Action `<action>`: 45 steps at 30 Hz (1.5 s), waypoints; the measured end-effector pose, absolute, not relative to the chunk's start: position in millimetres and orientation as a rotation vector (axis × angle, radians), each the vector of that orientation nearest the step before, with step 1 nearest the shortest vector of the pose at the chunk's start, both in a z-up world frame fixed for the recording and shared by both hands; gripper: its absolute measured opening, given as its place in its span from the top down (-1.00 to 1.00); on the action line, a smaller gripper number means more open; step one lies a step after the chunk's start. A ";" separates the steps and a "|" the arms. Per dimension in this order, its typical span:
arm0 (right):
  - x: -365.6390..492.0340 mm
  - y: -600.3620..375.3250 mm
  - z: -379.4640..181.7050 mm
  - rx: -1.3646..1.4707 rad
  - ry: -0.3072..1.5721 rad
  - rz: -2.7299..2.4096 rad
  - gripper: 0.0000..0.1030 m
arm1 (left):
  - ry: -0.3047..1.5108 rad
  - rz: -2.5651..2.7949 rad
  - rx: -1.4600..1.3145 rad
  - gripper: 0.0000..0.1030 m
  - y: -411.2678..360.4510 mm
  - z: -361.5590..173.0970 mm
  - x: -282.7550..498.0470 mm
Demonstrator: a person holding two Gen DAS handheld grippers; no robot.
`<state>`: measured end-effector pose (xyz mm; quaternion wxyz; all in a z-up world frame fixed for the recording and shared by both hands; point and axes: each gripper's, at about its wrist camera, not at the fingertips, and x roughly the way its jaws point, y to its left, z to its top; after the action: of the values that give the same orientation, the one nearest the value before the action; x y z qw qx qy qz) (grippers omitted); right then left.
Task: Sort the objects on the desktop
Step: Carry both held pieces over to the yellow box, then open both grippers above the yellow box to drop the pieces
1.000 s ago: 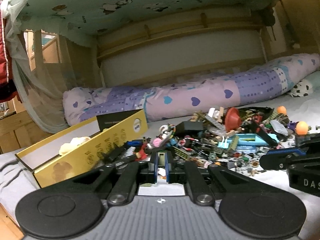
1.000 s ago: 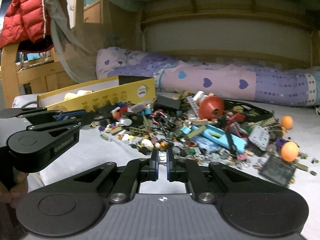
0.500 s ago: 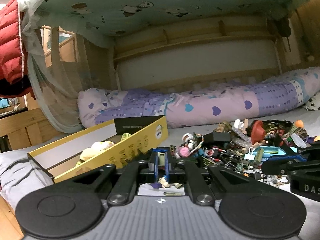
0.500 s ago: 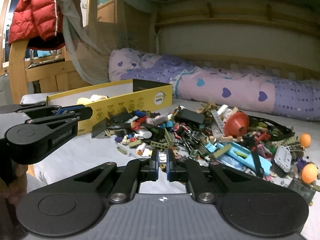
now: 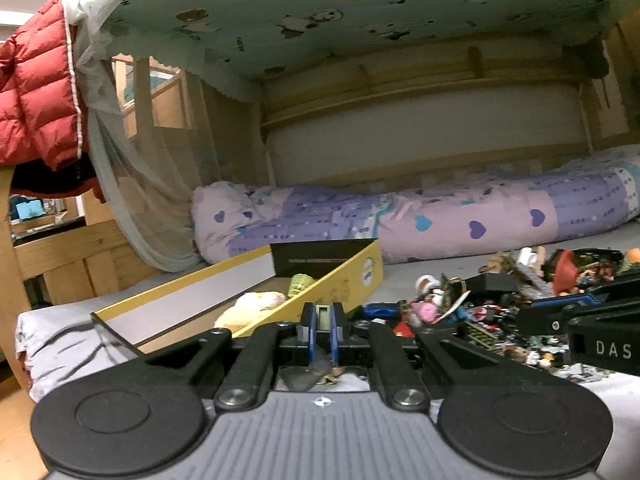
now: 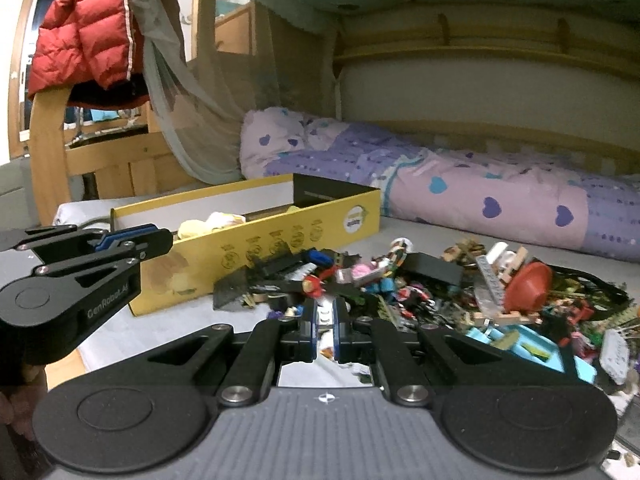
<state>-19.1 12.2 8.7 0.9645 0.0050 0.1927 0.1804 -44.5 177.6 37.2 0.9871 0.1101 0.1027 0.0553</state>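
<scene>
Clenched on a small greenish block [image 5: 322, 317], my left claw [image 5: 322, 326] hung at the near wall of the yellow box [image 6: 256, 248], while my right claw [image 6: 325, 320] pinched a small pale piece [image 6: 325, 314], too small to name. Both claws pointed toward twelve o'clock, each piece standing upright between the pads with its long axis running six to twelve. In the right wrist view the box lay at about ten o'clock of my right claw, its length running from eight toward two, open top up. Inside sat a pale yellow soft toy [image 5: 252, 304] and a small green item [image 5: 301, 282], so I judged a few things sorted. Far more remained: a heap of small toys and bricks [image 6: 420, 292] spread over the grey sheet [image 6: 160, 332] from twelve to three o'clock, with a red bowl-shaped toy [image 6: 528, 286] and a turquoise tray [image 6: 532, 350] among them.
</scene>
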 end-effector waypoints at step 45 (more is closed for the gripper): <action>81.0 166.5 30.5 -0.057 0.384 0.590 0.82 | 0.273 0.279 0.150 0.86 298.4 36.7 38.5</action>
<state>81.0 166.5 30.5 0.9382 -0.0278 0.1881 0.2891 38.5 298.4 36.7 0.9782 0.0746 0.1354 0.1384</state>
